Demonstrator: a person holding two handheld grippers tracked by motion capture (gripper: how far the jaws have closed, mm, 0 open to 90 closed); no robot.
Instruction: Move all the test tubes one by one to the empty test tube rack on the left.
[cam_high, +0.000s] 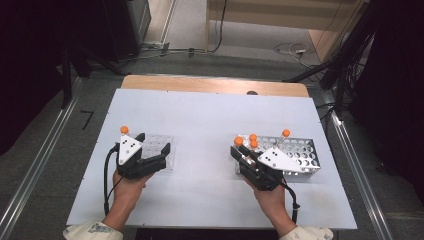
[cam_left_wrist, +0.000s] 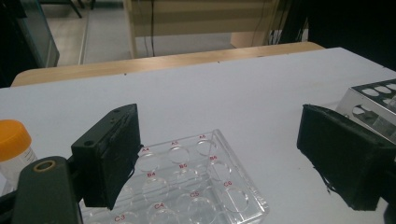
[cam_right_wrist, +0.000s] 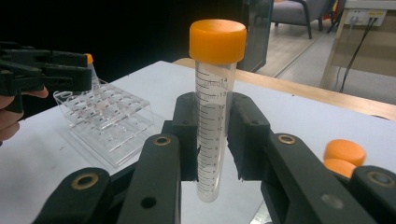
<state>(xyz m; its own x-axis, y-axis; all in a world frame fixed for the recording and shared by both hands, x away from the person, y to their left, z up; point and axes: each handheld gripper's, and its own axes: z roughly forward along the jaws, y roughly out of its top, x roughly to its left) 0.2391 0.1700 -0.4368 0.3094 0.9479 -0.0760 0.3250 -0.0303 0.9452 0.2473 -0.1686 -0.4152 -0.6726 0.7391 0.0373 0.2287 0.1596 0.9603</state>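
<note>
My right gripper (cam_right_wrist: 214, 135) is shut on a clear graduated tube with an orange cap (cam_right_wrist: 212, 116), which stands upright between the pads. In the high view this gripper (cam_high: 240, 150) holds the tube (cam_high: 238, 141) at the left end of a perforated metal rack (cam_high: 305, 155). My left gripper (cam_high: 153, 146) stands open over a clear plastic well rack (cam_high: 159, 139). In the left gripper view the jaws are wide apart above that rack (cam_left_wrist: 187, 182), with nothing between them.
An orange-capped tube (cam_high: 124, 130) stands just left of the clear rack, also in the left gripper view (cam_left_wrist: 14, 144). Three more orange-capped tubes (cam_high: 253, 137) stand in the metal rack (cam_left_wrist: 373, 100). The table's wooden far edge (cam_high: 215, 85) lies beyond the white top.
</note>
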